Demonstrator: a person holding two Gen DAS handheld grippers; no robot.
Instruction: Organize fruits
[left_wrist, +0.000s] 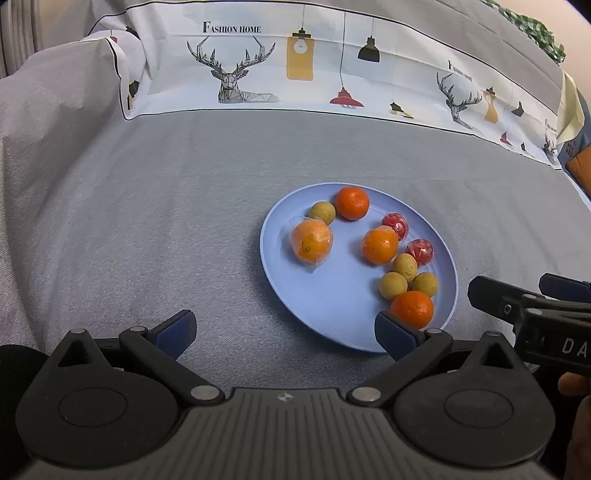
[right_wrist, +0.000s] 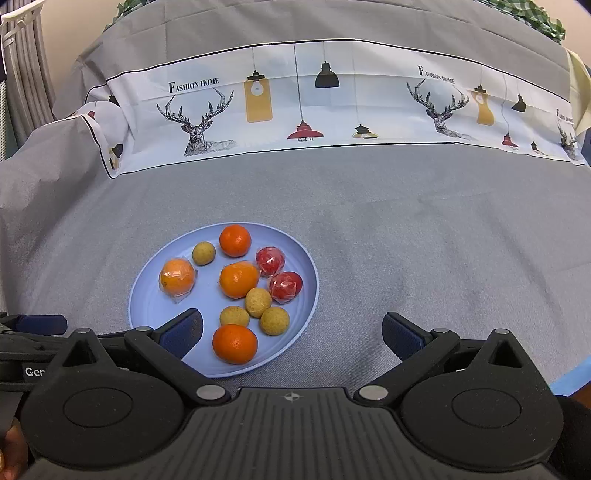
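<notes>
A pale blue plate (left_wrist: 332, 314) (right_wrist: 155, 306) lies on grey cloth and holds several fruits. Among them are a bare orange (left_wrist: 352, 203) (right_wrist: 235, 240) at the far rim, a plastic-wrapped orange (left_wrist: 311, 240) (right_wrist: 177, 278), another orange (left_wrist: 412, 309) (right_wrist: 235, 343) at the near rim, two red wrapped fruits (left_wrist: 419, 251) (right_wrist: 285, 287) and several small yellow-green round fruits (left_wrist: 404, 266) (right_wrist: 258, 302). My left gripper (left_wrist: 284, 332) is open and empty, its right finger over the plate's near rim. My right gripper (right_wrist: 291, 334) is open and empty, its left finger over the plate's near edge.
Grey cloth (left_wrist: 147, 221) covers the surface. A white printed band with deer and lamps (left_wrist: 258, 74) (right_wrist: 295, 107) runs across the back. The right gripper (left_wrist: 532, 314) shows at the left wrist view's right edge; the left gripper (right_wrist: 33, 332) shows at the right wrist view's left edge.
</notes>
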